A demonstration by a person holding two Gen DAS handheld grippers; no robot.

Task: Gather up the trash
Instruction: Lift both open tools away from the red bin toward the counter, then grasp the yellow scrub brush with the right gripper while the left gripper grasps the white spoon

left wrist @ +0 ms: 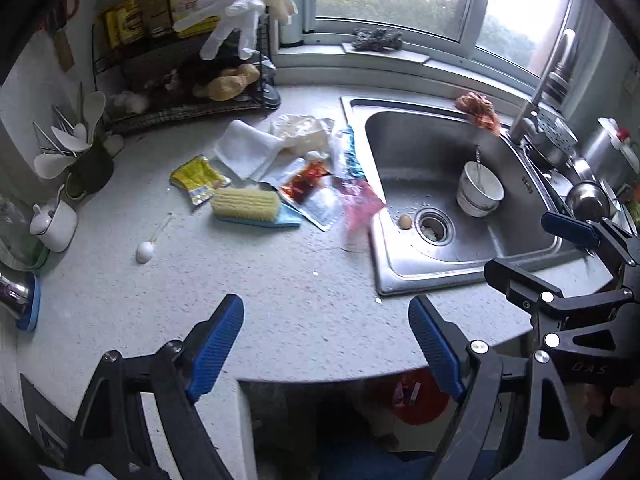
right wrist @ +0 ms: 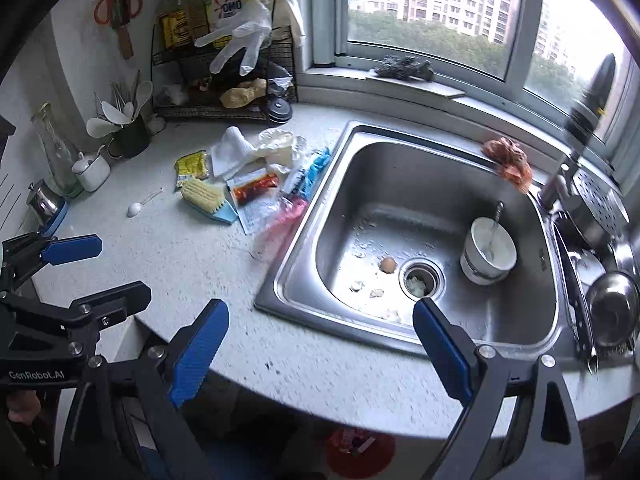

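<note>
Both the left claw (left wrist: 326,346) and the right claw (right wrist: 320,350) gape wide and hold nothing. The wrappers (left wrist: 316,190) lie mid-frame on the surface (left wrist: 280,292), just left of the sink (right wrist: 532,344); the red bin (right wrist: 360,454) sits low, under the surface's edge. A careless grab could snag the brush (left wrist: 246,204) or drag thin foil into the sink. Readable: "OMO" on the yellow box (right wrist: 228,4), "GenRobot.AI" on the claw body.
</note>
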